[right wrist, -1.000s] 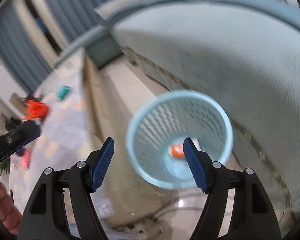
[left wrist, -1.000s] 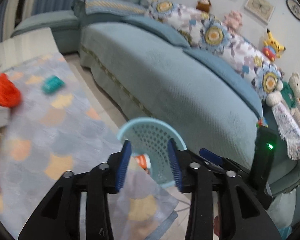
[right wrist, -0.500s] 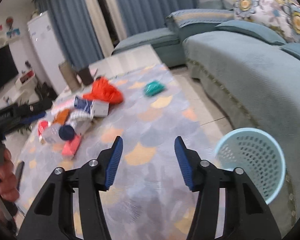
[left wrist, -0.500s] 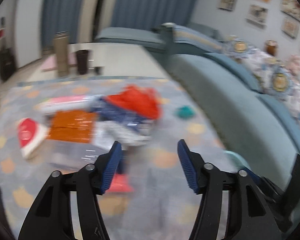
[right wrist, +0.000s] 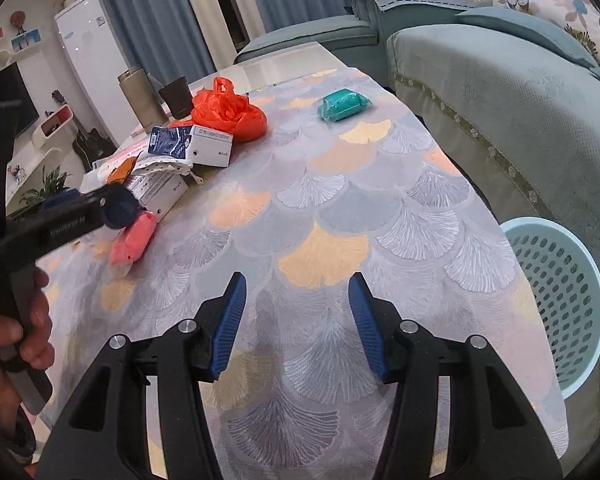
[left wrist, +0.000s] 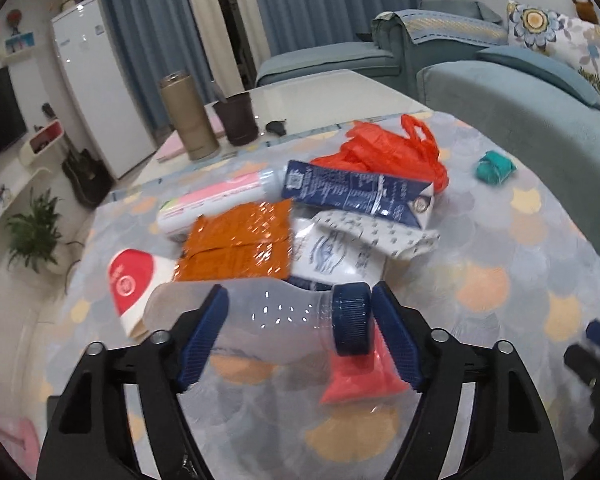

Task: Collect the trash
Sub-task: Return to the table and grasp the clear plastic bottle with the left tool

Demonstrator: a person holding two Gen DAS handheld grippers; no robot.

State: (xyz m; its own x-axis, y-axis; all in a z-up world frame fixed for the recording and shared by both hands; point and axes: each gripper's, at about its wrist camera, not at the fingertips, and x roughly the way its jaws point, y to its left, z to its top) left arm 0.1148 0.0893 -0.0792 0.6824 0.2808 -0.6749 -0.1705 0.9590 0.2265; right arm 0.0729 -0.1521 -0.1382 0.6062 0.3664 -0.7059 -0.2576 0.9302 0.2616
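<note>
While left claw (left wrist: 300, 332) widens around blurred clear bottle (left wrist: 268, 320), right claw (right wrist: 296, 320) spread, basket (right wrist: 560, 308) cropped.

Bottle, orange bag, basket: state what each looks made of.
Bottle: clear glossy plastic; the cloth shows through it, ribbed blue cap.
Orange bag: thin crinkly plastic film, with loop handles.
Basket: probably moulded matte plastic, perforated with rows of holes.
</note>
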